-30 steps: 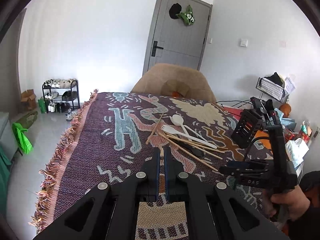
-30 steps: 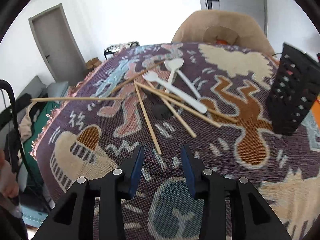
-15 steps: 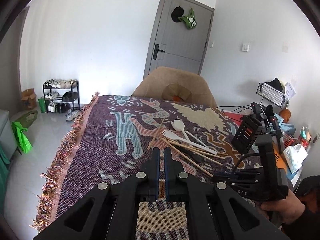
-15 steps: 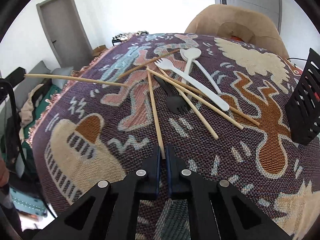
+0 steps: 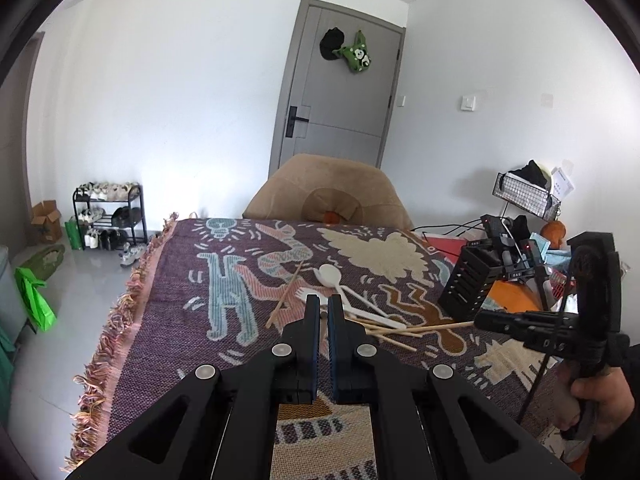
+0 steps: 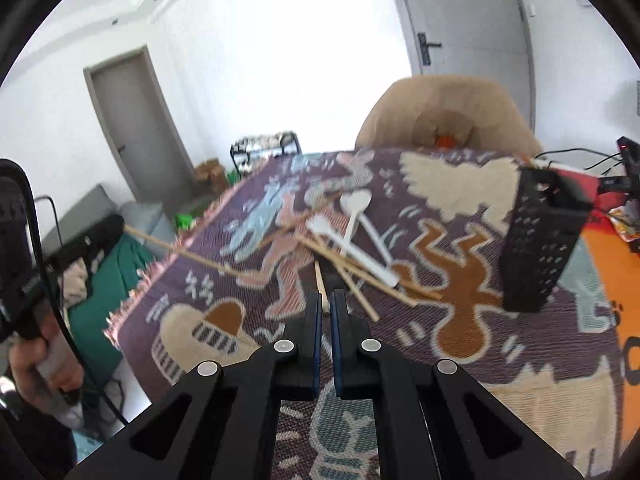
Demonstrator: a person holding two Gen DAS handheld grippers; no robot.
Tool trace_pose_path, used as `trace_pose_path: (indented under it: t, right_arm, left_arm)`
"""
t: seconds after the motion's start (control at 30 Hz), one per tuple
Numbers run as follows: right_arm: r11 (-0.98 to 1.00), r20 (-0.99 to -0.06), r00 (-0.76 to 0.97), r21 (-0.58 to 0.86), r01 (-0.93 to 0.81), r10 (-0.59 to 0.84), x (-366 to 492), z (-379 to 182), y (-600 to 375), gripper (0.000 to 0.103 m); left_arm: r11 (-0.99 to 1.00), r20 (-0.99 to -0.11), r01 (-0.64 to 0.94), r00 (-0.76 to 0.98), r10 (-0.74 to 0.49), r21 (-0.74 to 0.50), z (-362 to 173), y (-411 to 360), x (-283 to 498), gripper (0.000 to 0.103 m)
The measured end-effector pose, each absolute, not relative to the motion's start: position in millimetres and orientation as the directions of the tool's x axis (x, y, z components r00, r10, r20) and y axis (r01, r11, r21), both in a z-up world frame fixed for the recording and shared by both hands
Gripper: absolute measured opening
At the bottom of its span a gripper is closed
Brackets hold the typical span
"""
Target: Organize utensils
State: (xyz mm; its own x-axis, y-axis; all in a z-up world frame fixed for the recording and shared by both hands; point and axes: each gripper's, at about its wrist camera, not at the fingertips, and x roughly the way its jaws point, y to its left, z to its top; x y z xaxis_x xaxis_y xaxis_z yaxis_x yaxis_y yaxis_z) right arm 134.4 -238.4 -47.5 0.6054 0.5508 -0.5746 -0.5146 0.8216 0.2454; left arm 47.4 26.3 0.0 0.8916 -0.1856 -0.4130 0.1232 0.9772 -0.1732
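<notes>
A pile of wooden chopsticks [image 6: 360,276], a white plastic spoon [image 6: 354,208] and a white fork [image 6: 344,244] lies mid-table on the patterned cloth [image 6: 460,264]. A black perforated utensil holder [image 6: 540,240] stands to the right; it also shows in the left wrist view [image 5: 466,286]. My left gripper [image 5: 323,312] is shut on a chopstick, seen sticking out from it in the right wrist view [image 6: 188,250]. My right gripper [image 6: 327,304] is shut on another chopstick [image 5: 432,326] and holds it lifted off the pile.
A tan padded chair [image 5: 324,196] stands at the table's far edge. Cables, a red device and a wire basket [image 5: 524,196] crowd the right side beyond the holder. The fringed cloth edge [image 5: 120,320] marks the table's left side.
My right gripper closed on a chopstick from the pile and has raised it. My left gripper stays shut on its chopstick and has risen and pulled back a little.
</notes>
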Motion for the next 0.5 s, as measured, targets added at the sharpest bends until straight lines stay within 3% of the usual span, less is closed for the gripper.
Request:
trace_pose_path:
  t: [0.5]
  right_arm:
    - [0.877, -0.396, 0.782, 0.202, -0.436, 0.480, 119.3, 41.5, -306.7, 0.006]
  left_arm:
    - [0.959, -0.328, 0.248, 0.902, -0.280, -0.137, 48.3, -25.3, 69.0, 0.003]
